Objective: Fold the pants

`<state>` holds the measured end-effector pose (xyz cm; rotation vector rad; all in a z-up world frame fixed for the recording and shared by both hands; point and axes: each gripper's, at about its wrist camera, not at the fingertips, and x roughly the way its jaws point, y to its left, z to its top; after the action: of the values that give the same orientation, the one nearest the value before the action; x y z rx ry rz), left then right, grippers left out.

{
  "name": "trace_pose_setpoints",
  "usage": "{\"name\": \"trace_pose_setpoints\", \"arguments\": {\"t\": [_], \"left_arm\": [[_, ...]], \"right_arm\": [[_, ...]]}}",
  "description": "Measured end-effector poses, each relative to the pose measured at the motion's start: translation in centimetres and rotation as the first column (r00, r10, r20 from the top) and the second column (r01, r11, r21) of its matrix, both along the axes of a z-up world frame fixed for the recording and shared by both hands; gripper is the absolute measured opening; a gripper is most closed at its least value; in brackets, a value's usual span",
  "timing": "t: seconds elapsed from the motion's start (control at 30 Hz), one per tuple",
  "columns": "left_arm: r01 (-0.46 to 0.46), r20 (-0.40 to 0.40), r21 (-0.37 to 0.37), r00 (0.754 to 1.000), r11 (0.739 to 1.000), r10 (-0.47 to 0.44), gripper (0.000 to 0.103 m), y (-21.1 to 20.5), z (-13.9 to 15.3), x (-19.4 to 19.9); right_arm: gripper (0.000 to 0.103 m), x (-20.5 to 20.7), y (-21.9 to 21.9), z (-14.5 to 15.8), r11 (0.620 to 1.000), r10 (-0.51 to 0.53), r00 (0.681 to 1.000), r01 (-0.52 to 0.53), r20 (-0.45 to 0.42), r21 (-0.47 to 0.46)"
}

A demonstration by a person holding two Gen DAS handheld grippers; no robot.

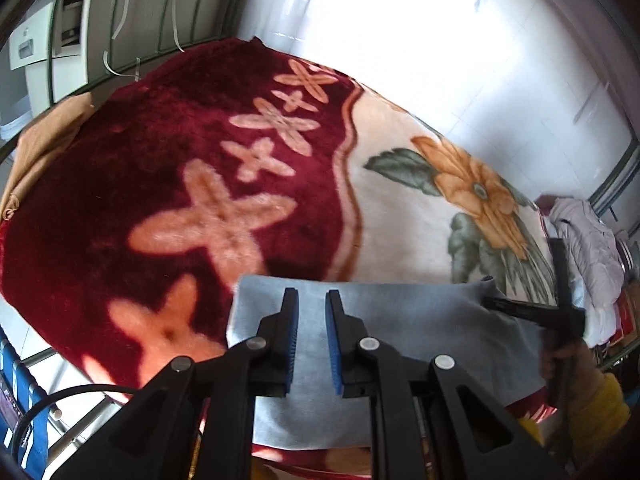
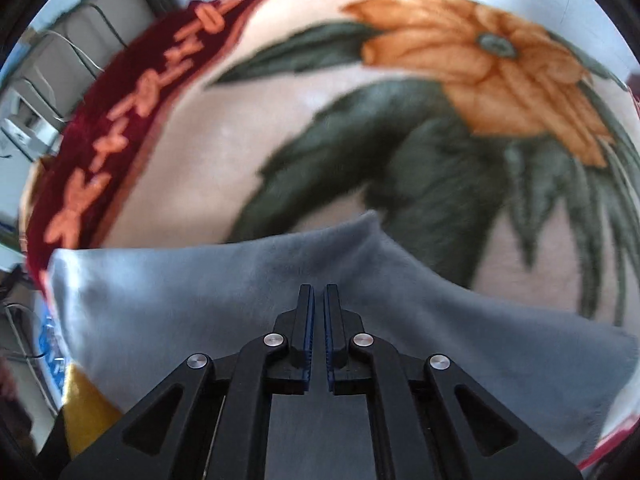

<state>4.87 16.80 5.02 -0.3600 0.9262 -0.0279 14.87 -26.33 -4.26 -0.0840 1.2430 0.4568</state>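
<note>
The light grey pants (image 1: 400, 320) lie on a floral blanket (image 1: 160, 184) at its near edge. My left gripper (image 1: 312, 300) hovers over the pants' left part, its jaws open with a clear gap and nothing between them. My right gripper shows in the left wrist view (image 1: 532, 312) at the pants' right corner. In the right wrist view the right gripper (image 2: 319, 292) is over the pants (image 2: 200, 300), its jaws nearly closed with only a thin slit; a raised fold of cloth (image 2: 372, 220) lies ahead of it. No cloth shows between the pads.
The blanket (image 2: 280, 140) is red with cross shapes on the left and cream with an orange flower (image 1: 480, 196) on the right. A tan cloth (image 1: 44, 140) lies at the far left edge. A pile of clothes (image 1: 588, 248) sits at right. A metal bed frame (image 1: 160, 20) is behind.
</note>
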Motion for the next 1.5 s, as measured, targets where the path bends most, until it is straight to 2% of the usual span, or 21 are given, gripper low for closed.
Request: {"name": "trace_pose_setpoints", "arguments": {"t": [0.07, 0.23, 0.37, 0.5, 0.57, 0.7, 0.83, 0.9, 0.97, 1.13, 1.27, 1.33, 1.4, 1.5], "left_arm": [[0.013, -0.026, 0.009, 1.0, 1.0, -0.013, 0.013, -0.8, -0.8, 0.2], [0.063, -0.08, -0.026, 0.995, 0.998, -0.064, 0.013, -2.7, -3.2, 0.6], [0.097, -0.115, 0.004, 0.989, 0.995, -0.096, 0.013, -3.7, -4.8, 1.1], [0.06, -0.162, 0.003, 0.985, 0.998, -0.059, 0.013, -2.9, -6.2, 1.2], [0.039, -0.176, -0.003, 0.984, 0.999, -0.039, 0.013, -2.4, -6.7, 1.2], [0.013, -0.195, -0.035, 0.981, 0.999, -0.019, 0.013, -1.8, -7.3, 1.4], [0.019, -0.206, -0.008, 0.978, 1.0, -0.02, 0.013, -2.1, -7.5, 1.7], [0.028, -0.206, 0.008, 0.978, 1.0, -0.026, 0.013, -2.3, -7.7, 1.7], [0.032, -0.208, 0.018, 0.978, 0.999, -0.028, 0.013, -2.5, -7.7, 1.8], [0.039, -0.21, 0.038, 0.977, 0.999, -0.03, 0.013, -2.7, -7.8, 1.9], [0.034, -0.218, 0.03, 0.976, 0.999, -0.027, 0.013, -2.6, -7.6, 1.8], [0.023, -0.211, 0.067, 0.977, 0.997, -0.008, 0.013, -2.2, -6.6, 1.4], [0.012, -0.186, 0.135, 0.982, 0.991, 0.013, 0.014, -1.6, -5.4, 0.7], [-0.02, -0.167, 0.14, 0.985, 0.99, 0.043, 0.018, 0.3, -4.2, -0.5]], "right_arm": [[0.005, 1.1, 1.0, -1.0, 1.0, -0.023, 0.999, 0.023, 0.042, -0.006], [0.004, 3.0, 0.1, 0.1, 0.991, -0.109, 0.993, 0.105, 0.039, 0.077], [0.004, 2.0, -4.5, 2.7, 0.97, -0.19, 0.981, 0.182, 0.035, 0.162], [0.005, -1.1, -10.9, 4.7, 0.955, -0.276, 0.957, 0.264, 0.084, 0.133], [0.005, -2.7, -15.1, 4.7, 0.945, -0.324, 0.941, 0.317, 0.092, 0.084], [0.005, -2.9, -20.3, 3.0, 0.916, -0.401, 0.914, 0.401, 0.064, 0.014], [0.005, -0.6, -22.8, -0.4, 0.889, -0.455, 0.89, 0.456, 0.042, -0.036], [0.002, 0.9, -23.6, -2.3, 0.875, -0.485, 0.875, 0.485, 0.004, -0.017], [0.0, 1.7, -24.5, -2.6, 0.854, -0.52, 0.854, 0.519, 0.001, 0.035], [0.0, 1.8, -25.5, -2.2, 0.852, -0.52, 0.854, 0.52, -0.015, 0.067], [0.001, -0.3, -25.3, 0.4, 0.841, -0.54, 0.842, 0.539, -0.004, 0.051], [0.008, -1.9, -24.6, 1.7, 0.852, -0.522, 0.853, 0.521, 0.01, 0.042], [0.011, -3.9, -24.1, 2.7, 0.876, -0.479, 0.878, 0.479, -0.002, 0.057], [0.016, -6.7, -23.4, 3.1, 0.899, -0.436, 0.9, 0.436, -0.01, 0.053]]}}
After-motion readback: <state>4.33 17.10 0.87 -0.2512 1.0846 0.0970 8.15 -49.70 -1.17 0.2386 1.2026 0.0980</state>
